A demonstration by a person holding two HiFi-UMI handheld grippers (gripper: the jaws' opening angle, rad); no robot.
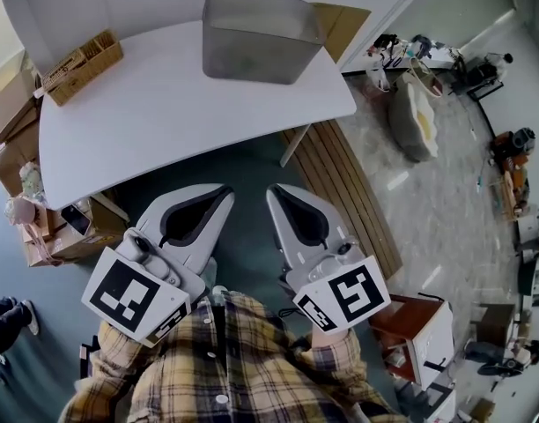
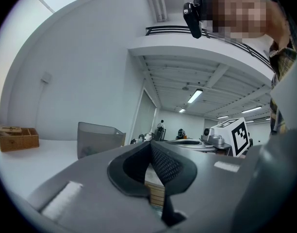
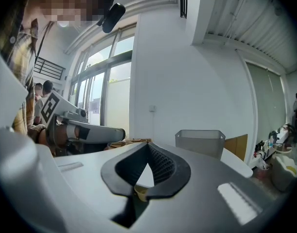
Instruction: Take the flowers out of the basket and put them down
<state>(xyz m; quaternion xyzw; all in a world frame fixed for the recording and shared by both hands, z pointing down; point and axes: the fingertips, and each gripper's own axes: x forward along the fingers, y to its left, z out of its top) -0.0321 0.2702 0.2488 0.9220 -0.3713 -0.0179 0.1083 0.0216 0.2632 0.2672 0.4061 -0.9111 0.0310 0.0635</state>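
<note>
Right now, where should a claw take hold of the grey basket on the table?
Probably the top rim of the near wall of the grey basket, coming from above with one jaw inside. It stands upright, open-topped and thin-walled, and looks too wide to span.

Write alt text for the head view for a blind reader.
The left tool and right tool, both shut and empty, are held side by side short of a white table that bears a grey bin and a wicker box.
</note>
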